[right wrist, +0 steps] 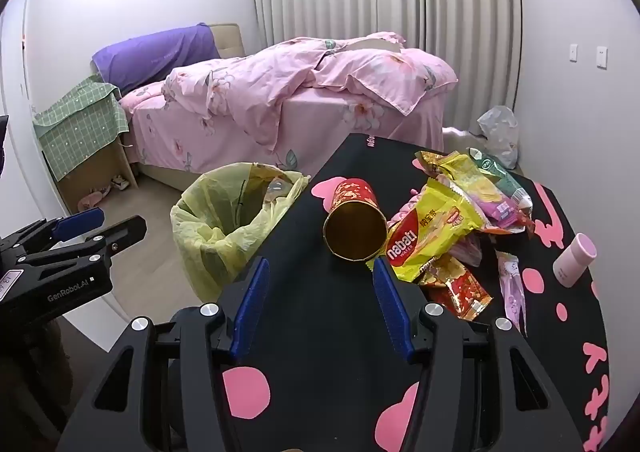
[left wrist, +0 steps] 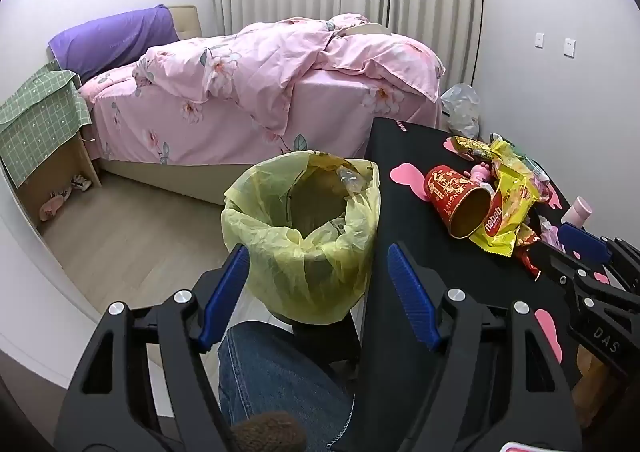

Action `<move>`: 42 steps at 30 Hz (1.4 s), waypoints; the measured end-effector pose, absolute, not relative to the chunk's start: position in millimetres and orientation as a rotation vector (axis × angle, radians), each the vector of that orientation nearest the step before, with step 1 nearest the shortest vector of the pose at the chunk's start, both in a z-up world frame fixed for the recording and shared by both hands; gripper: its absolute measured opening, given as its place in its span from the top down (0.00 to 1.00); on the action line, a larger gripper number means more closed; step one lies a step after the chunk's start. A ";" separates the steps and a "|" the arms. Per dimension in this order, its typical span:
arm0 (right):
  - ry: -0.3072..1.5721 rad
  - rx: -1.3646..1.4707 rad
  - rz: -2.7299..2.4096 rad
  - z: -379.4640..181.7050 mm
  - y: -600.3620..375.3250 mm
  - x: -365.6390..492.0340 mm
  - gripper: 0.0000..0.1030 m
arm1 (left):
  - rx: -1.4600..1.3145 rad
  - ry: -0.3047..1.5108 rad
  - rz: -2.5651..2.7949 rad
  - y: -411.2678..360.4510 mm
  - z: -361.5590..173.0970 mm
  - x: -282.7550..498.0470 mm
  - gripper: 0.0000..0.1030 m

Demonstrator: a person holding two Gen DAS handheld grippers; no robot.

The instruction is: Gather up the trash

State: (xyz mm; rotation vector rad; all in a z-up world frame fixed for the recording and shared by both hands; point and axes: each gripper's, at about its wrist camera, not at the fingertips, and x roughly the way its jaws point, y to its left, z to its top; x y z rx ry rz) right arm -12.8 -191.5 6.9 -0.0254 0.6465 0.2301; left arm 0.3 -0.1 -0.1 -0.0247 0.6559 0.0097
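Note:
A bin lined with a yellow bag [left wrist: 304,223] [right wrist: 228,223] stands on the floor at the left edge of a black table [left wrist: 404,236] [right wrist: 320,312]. On the table lies a red and gold paper cup [left wrist: 460,203] [right wrist: 354,219] on its side, its mouth toward me. Beside it is a pile of snack wrappers, with a yellow Nabati bag [left wrist: 504,211] [right wrist: 424,240] on top. My left gripper [left wrist: 318,264] hangs open just in front of the bin, nothing between its fingers. My right gripper [right wrist: 320,284] is open over the table, short of the cup.
A small pink bottle [right wrist: 574,260] lies at the table's right. A bed with a pink floral quilt [left wrist: 280,79] fills the back, a bedside shelf under a green cloth [left wrist: 40,123] stands at the left. A white plastic bag [right wrist: 498,131] sits by the curtain. A jeans-clad leg [left wrist: 276,372] is below.

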 end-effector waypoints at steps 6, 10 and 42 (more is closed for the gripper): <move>0.641 -0.016 0.236 7.1 -193.2 -13.0 0.50 | -0.010 0.652 0.013 -1.0 -0.3 0.8 0.34; 0.624 -0.030 0.226 7.7 -192.6 -10.4 0.50 | -0.007 0.644 0.017 -2.7 0.3 -0.6 0.34; 0.603 0.014 0.225 13.1 -193.7 -9.4 0.50 | -0.009 0.610 0.030 -1.2 6.8 -9.4 0.34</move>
